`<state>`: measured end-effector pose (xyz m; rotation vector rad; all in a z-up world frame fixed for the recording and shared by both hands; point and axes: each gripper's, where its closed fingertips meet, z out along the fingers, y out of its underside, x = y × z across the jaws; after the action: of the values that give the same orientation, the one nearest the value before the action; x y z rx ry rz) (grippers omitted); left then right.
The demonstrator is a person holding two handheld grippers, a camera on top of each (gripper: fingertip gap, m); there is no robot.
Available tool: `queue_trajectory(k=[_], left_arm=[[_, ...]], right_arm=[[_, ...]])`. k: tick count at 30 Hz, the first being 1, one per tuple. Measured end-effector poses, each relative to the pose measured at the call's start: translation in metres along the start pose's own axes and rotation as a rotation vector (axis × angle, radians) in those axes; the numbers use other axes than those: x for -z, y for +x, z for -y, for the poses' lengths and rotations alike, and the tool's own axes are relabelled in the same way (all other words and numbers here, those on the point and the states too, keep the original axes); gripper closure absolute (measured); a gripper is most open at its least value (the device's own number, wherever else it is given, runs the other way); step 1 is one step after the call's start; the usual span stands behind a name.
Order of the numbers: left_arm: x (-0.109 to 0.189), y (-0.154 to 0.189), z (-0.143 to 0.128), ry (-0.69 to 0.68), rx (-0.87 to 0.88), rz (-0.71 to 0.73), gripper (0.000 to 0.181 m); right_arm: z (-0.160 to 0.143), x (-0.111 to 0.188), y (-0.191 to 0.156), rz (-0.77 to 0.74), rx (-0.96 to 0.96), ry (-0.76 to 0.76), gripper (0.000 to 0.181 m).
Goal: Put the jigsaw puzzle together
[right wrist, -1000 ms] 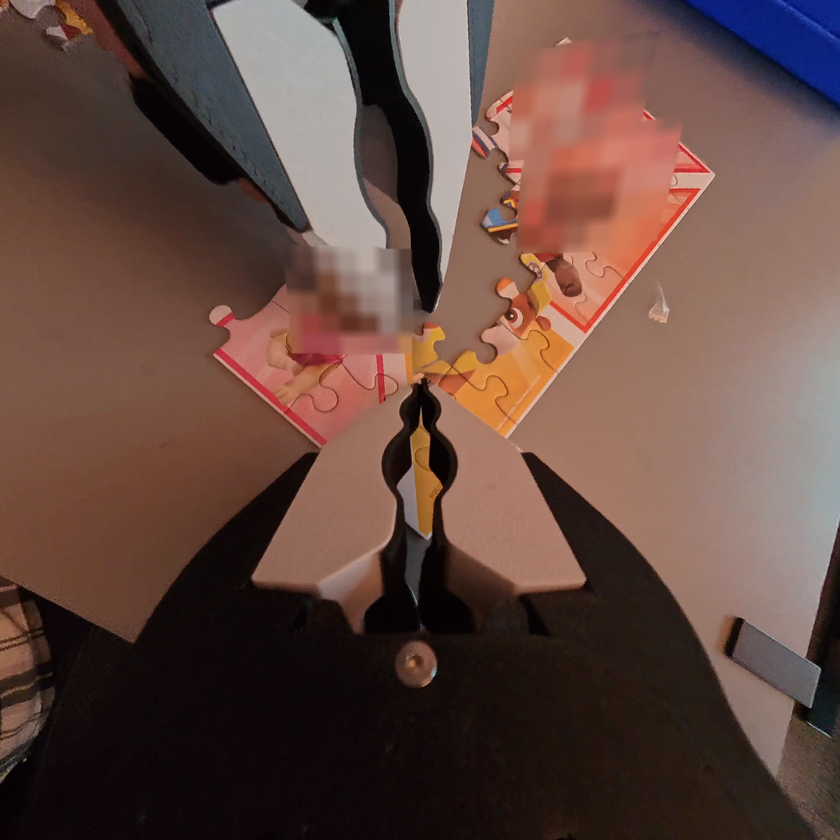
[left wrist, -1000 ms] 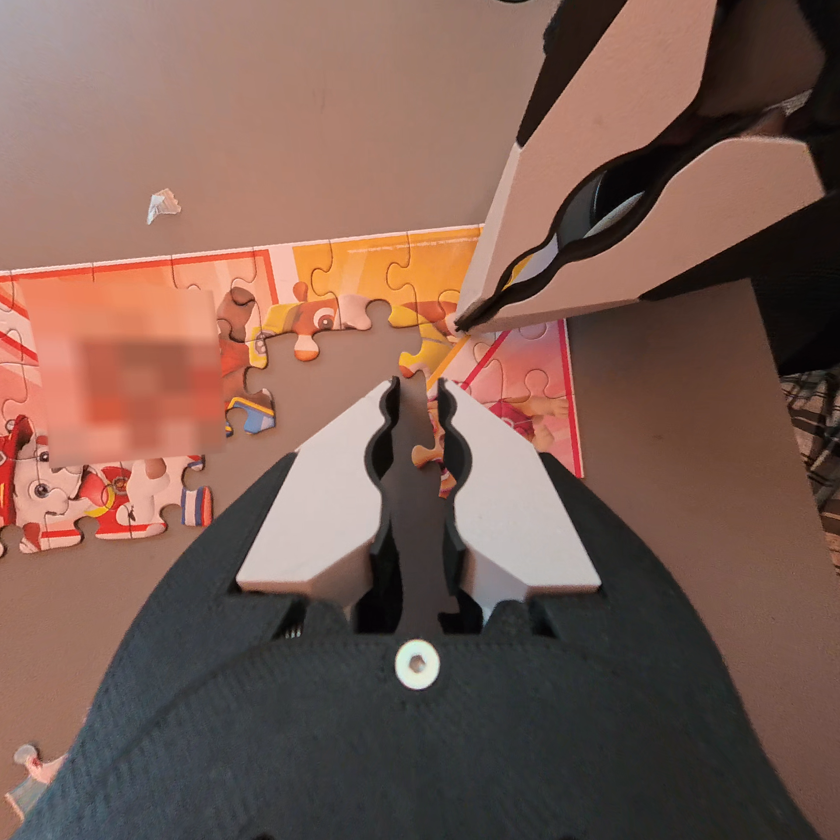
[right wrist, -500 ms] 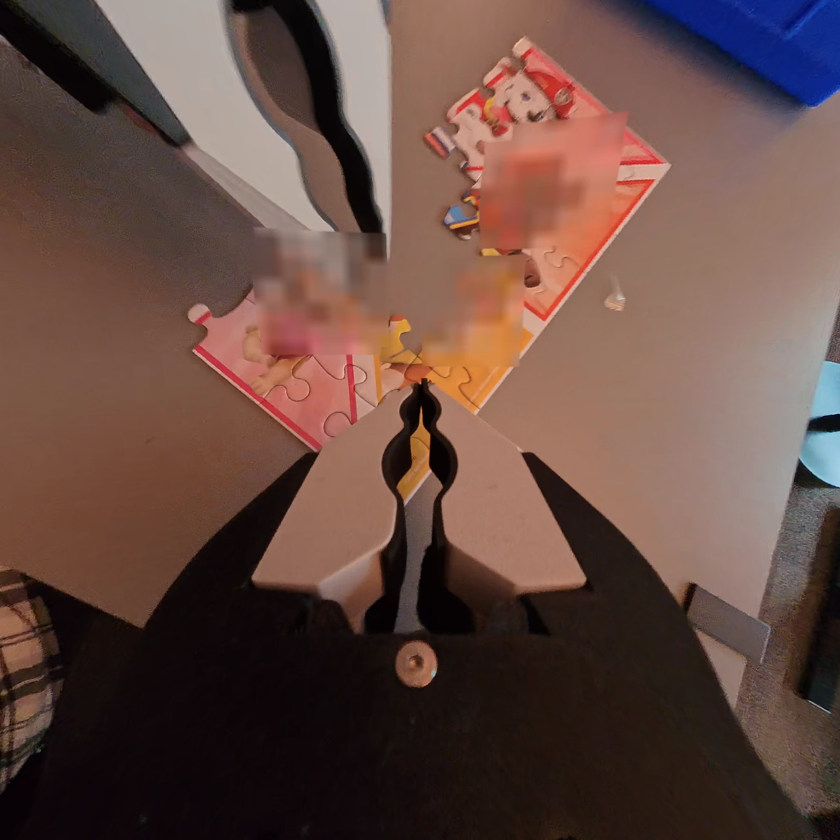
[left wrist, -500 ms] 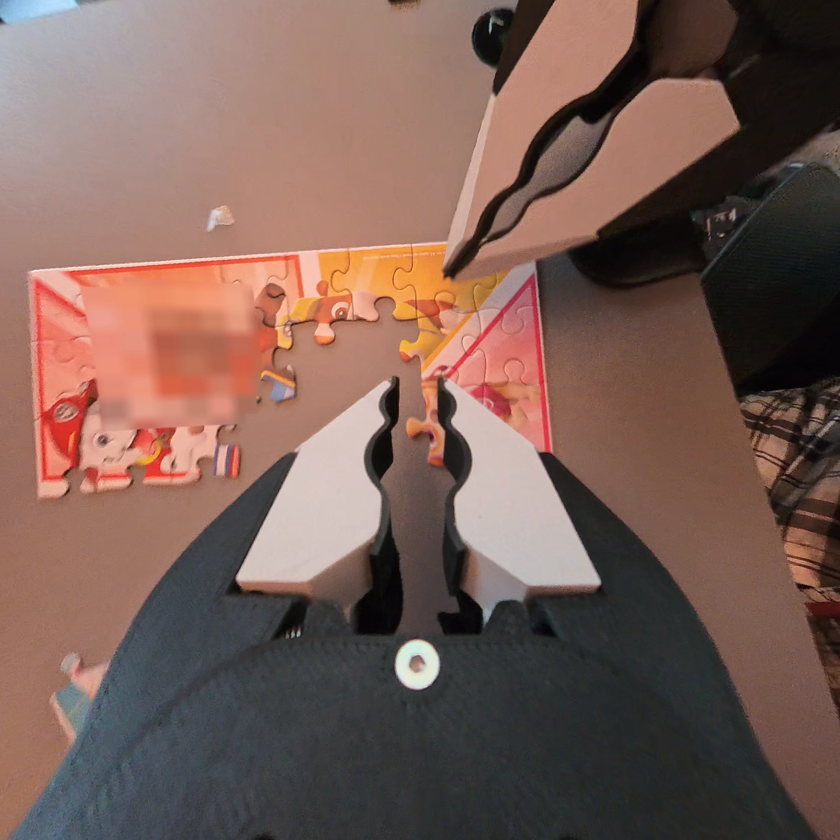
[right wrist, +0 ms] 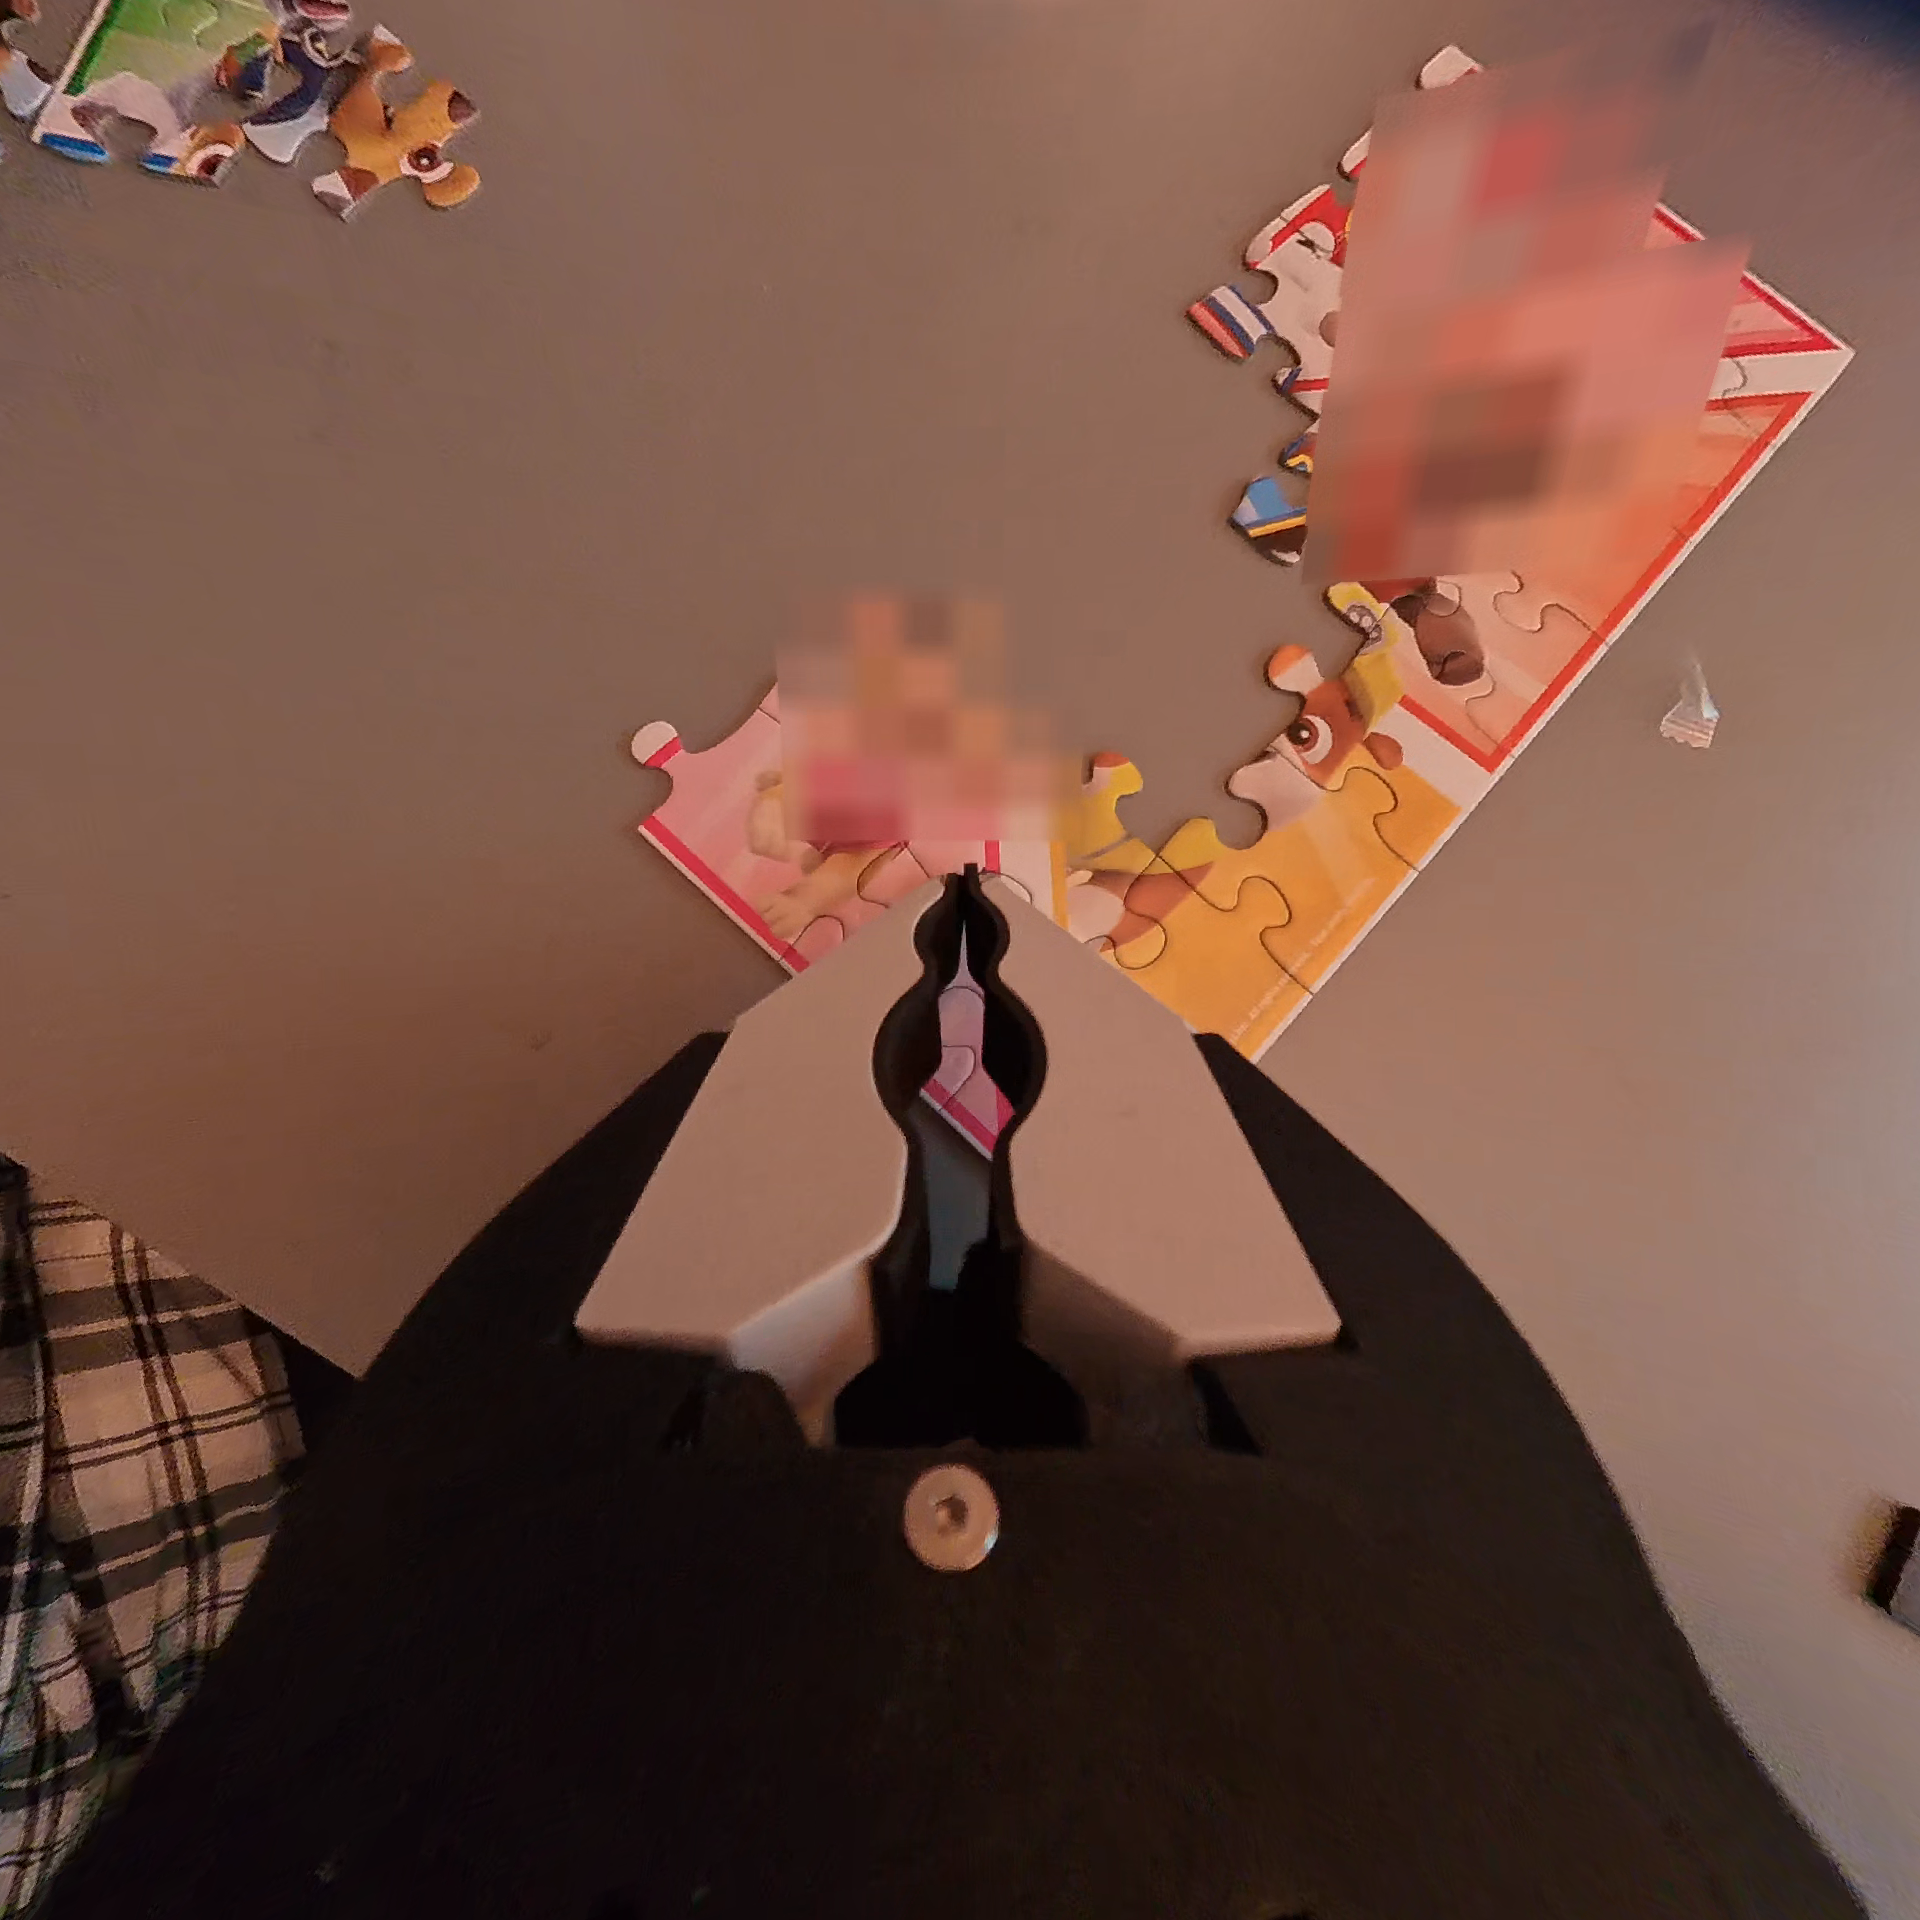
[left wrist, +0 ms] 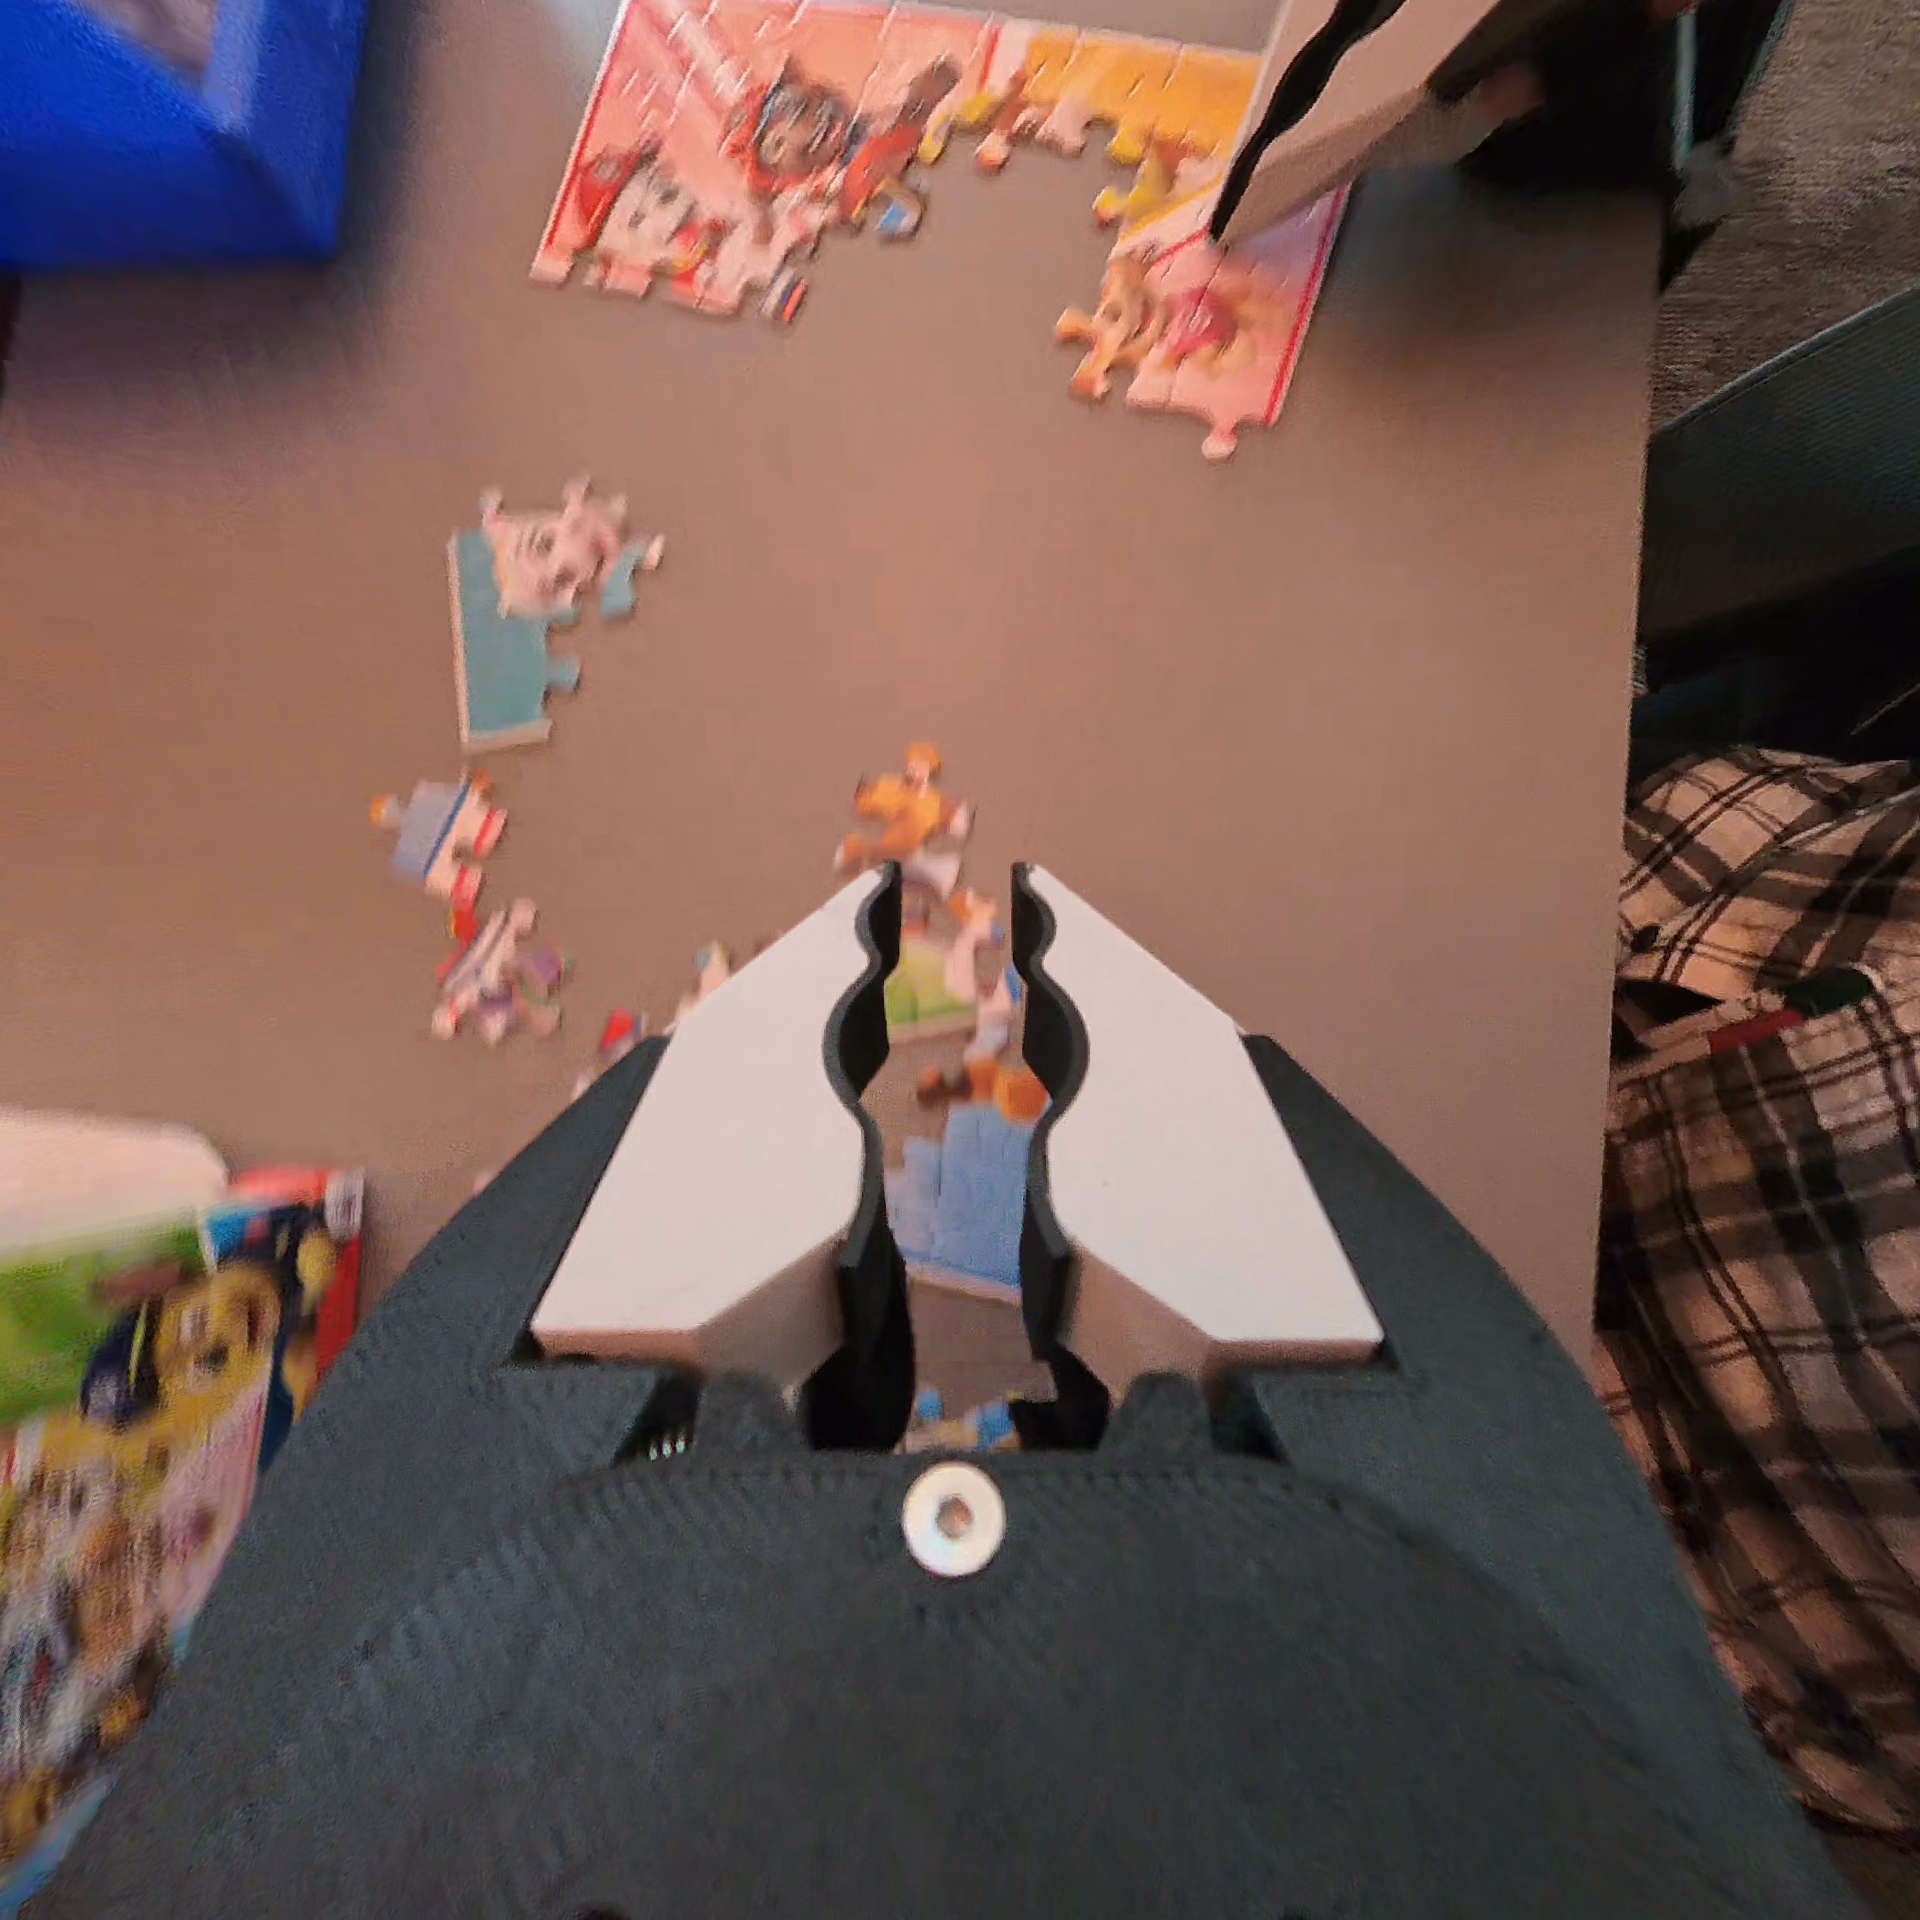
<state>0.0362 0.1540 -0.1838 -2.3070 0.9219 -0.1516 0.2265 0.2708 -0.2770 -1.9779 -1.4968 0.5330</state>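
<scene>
Left tool (left wrist: pixel 945 883) is up over the brown desk (left wrist: pixel 1143 623) w/ its fingers a narrow gap apart, nothing between them. Thru the gap you can see loose jigsaw bits right below it: an orange/yellow piece (left wrist: pixel 906 808) just past the tips and a blue and green cluster (left wrist: pixel 951 1184) under the fingers. More loose bits off to the left, incl a teal and white chunk (left wrist: pixel 525 613) and a couple small red/white/blue ones (left wrist: pixel 447 836). Whole left view is pretty blurry tbh. Puzzle box (left wrist: pixel 125 1403) sits at the desk's near left corner, blue bin (left wrist: pixel 177 125) far left.

Right tool (right wrist: pixel 966 883) has its tips pinched nearly together, no piece in them afaict. It's over the near corner of the part-built jigsaw puzzle (right wrist: pixel 1299 862), tips above where pink meets yellow; can't tell if it's touching. The puzzle has the top border and both ends joined up, w/ a big hole in the middle and along the open side. Tiny clear scrap (right wrist: pixel 1688 717) lies on the desk just beside the puzzle's far edge. Plaid fabric (right wrist: pixel 125 1403) beyond the desk edge.
</scene>
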Motion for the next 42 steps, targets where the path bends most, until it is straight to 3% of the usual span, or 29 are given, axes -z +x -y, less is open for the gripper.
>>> queue_trajectory(k=[10,15,21,26,37,42], left_arm=[[0.094,-0.020,-0.115,0.032,0.272,0.198,0.162],[0.110,-0.024,-0.167,-0.007,0.363,0.254,0.161],[0.133,-0.033,-0.219,-0.025,0.455,0.306,0.158],[0.144,-0.042,-0.264,-0.039,0.532,0.318,0.153],[0.094,-0.083,-0.294,-0.134,0.525,0.226,0.144],[0.093,-0.089,-0.293,-0.119,0.506,0.220,0.164]], right_arm=[[-0.005,0.006,-0.028,0.113,0.107,0.003,0.181],[-0.013,0.014,-0.040,0.187,0.157,-0.022,0.181],[-0.015,0.018,-0.040,0.169,0.142,-0.046,0.176],[0.000,0.032,-0.044,0.164,0.097,0.080,0.171],[0.036,0.039,-0.069,0.191,0.122,0.223,0.173],[0.041,0.038,-0.074,0.200,0.117,0.239,0.173]])
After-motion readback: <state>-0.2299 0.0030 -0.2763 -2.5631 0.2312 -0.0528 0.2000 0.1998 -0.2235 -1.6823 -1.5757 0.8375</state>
